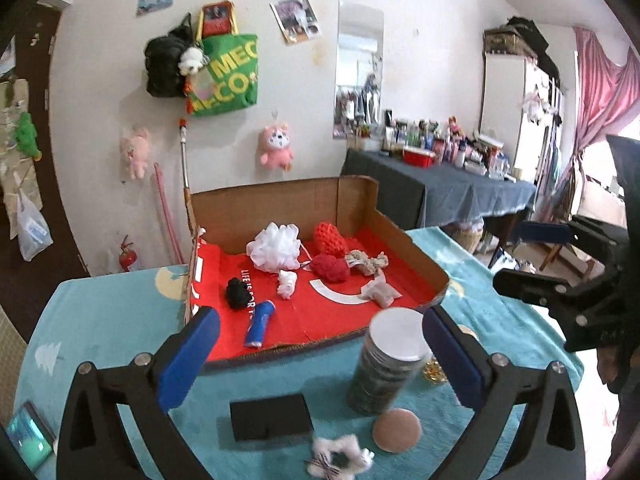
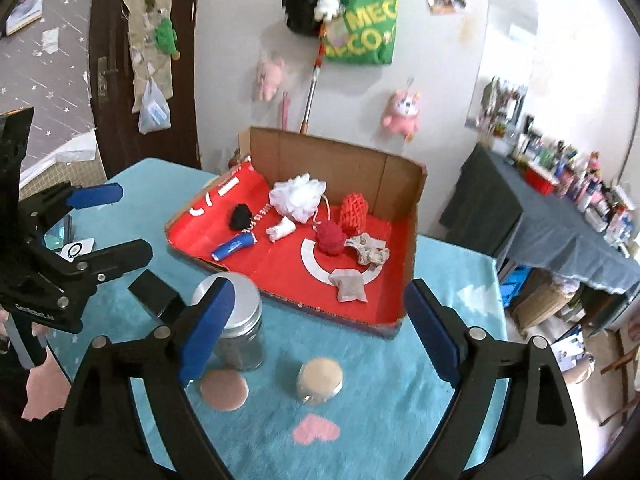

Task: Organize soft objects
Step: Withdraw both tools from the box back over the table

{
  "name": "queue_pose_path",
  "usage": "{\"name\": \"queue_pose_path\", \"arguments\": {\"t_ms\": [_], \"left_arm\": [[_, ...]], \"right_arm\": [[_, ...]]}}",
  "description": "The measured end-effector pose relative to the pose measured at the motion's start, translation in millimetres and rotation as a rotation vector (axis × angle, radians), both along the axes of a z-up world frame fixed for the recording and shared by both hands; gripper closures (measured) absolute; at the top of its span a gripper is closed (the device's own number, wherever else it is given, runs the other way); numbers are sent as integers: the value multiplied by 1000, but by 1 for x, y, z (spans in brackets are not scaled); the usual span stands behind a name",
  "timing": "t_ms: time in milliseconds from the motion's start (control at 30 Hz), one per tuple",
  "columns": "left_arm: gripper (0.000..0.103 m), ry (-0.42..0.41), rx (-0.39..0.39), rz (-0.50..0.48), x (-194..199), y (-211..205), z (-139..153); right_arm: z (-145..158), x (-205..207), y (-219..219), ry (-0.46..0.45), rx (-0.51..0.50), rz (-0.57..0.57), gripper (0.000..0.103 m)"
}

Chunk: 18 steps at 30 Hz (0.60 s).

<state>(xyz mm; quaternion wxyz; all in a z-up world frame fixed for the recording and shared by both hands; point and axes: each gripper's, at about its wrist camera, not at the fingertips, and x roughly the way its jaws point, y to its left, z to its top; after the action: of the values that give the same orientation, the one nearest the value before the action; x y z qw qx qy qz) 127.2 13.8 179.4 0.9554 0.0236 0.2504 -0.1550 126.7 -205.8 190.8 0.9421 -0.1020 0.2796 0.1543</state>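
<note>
Nearest us, a white fluffy scrunchie (image 1: 340,454) (blurred, so we guess) lies loose on the teal cloth, seemingly left to sort. Our left gripper (image 1: 320,354) and right gripper (image 2: 320,330) hang spread and empty. Beyond, the red-lined cardboard tray (image 2: 416,200) already holds a white mesh pouf (image 2: 298,196) and red yarn ball (image 2: 330,238).

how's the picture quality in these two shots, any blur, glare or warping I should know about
Left wrist view: heavy fisheye bending with dark corners, bright window washed out beside the pink curtain, and the white scrunchie at the bottom edge smeared by blur. Right wrist view: same warping, the mirror glares pale, while the cardboard tray stays fairly sharp.
</note>
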Motion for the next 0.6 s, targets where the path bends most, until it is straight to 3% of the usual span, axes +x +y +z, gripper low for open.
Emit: {"name": "queue_pose_path", "arguments": {"t_ms": [167, 300, 600], "left_arm": [[0, -59, -31, 70, -35, 4, -12], [0, -58, -62, 83, -54, 5, -29], [0, -32, -59, 104, -78, 0, -74]], "right_arm": [[-15, -42, -5, -86, 36, -62, 12], [-32, -67, -6, -128, 53, -94, 12], [-86, -94, 0, -123, 69, -154, 12]]}}
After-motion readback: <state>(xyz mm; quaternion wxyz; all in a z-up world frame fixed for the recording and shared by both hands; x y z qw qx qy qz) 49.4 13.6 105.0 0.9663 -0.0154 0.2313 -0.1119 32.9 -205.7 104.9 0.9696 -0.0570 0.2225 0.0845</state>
